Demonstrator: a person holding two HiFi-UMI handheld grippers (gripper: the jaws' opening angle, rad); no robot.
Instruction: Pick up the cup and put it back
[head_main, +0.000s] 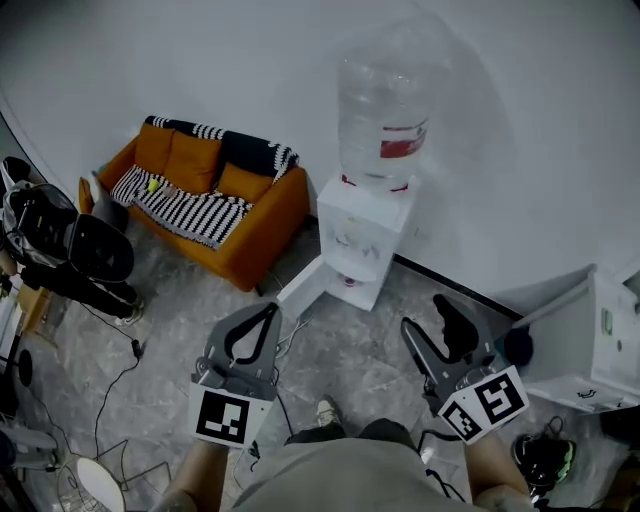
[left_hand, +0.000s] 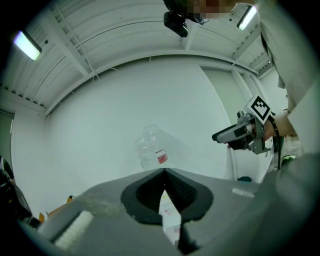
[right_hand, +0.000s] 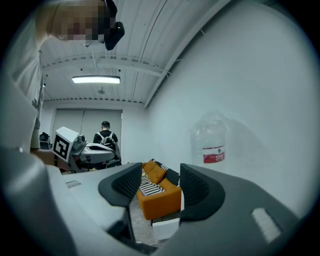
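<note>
I see no cup that I can make out in any view. A white water dispenser (head_main: 362, 235) with a big clear bottle (head_main: 385, 115) on top stands against the wall ahead of both grippers. My left gripper (head_main: 262, 312) is shut, its tips touching with nothing held; in the left gripper view (left_hand: 164, 172) the dispenser shows through the slit below the tips. My right gripper (head_main: 432, 320) stands open and empty; between its jaws (right_hand: 159, 182) I see the orange sofa (right_hand: 157, 192). Both grippers are held level, well short of the dispenser.
An orange sofa (head_main: 215, 200) with a striped throw stands left of the dispenser. A white box (head_main: 590, 340) sits at the right, black chairs and gear (head_main: 70, 250) at the left, cables on the marble floor (head_main: 120, 380). A person (right_hand: 105, 135) stands far back.
</note>
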